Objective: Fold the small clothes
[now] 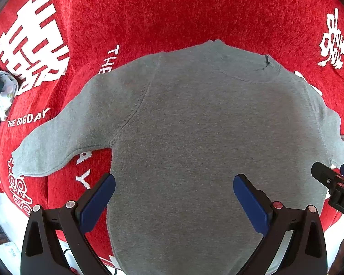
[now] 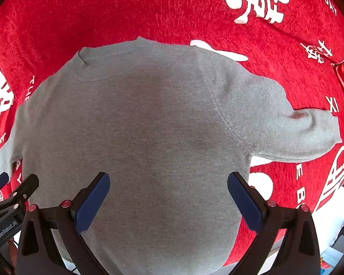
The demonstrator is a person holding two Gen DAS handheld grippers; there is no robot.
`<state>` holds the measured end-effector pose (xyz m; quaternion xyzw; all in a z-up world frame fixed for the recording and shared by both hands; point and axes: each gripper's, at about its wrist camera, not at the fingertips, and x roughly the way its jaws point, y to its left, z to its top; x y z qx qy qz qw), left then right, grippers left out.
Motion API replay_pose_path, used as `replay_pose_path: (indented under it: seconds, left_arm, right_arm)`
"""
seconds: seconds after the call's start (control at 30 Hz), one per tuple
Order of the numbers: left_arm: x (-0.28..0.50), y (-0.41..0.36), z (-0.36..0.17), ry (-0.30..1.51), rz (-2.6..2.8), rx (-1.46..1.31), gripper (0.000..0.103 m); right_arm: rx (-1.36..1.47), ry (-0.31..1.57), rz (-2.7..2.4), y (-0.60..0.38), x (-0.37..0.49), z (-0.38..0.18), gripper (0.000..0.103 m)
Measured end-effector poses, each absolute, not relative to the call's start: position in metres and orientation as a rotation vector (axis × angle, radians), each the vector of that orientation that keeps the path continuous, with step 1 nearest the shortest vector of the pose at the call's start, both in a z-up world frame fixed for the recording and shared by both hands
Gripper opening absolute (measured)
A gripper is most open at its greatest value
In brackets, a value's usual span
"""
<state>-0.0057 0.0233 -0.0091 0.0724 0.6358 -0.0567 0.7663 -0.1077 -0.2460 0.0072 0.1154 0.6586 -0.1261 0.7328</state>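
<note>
A small grey knit sweatshirt with long sleeves (image 1: 195, 126) lies spread flat on the red chenille cloth printed with white characters and the words "THE BIG DAY" (image 1: 172, 11), collar at the far end, hem toward me. I take that sweatshirt as my landmark.

My left claw (image 1: 174, 194) hangs over its lower body with the blue-padded fingers (image 1: 96, 204) spread wide, gripping nothing; the left finger sits right at the sweatshirt's left side edge, the other over the grey fabric. My right claw (image 2: 168, 194) is likewise wide apart and empty, above the lower body near the right side seam, its right pad (image 2: 245, 201) close to the right edge.

The left sleeve (image 1: 57, 146) stretches out and down to the left of the body, lying flat on the red cloth. The right sleeve (image 2: 293, 128) reaches out to the right, with a soft crease near its cuff.

Beyond the left sleeve, at the cloth's edge, lies a crumpled pile of pale printed and dark plaid fabric (image 1: 0, 91). I see no container holding anything.
</note>
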Motion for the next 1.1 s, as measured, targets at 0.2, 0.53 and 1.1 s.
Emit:
replay_pose_path:
  seconds: [0.2,0.53,1.1]
  left_arm:
    - [-0.006,0.027,-0.013,1.396,-0.121,0.15,0.103]
    - [-0.006,0.038,-0.012,1.404,-0.11,0.114,0.103]
    - [-0.007,0.095,-0.016,1.399,-0.066,-0.015,0.103]
  right_arm:
    - [0.267,1.439,-0.297,-0.248,-0.108,0.009,0.102]
    - [0.242,1.452,-0.288,-0.242,-0.109,0.011,0.102]
    - [0.307,1.422,0.005,-0.179,-0.09,0.016,0.103]
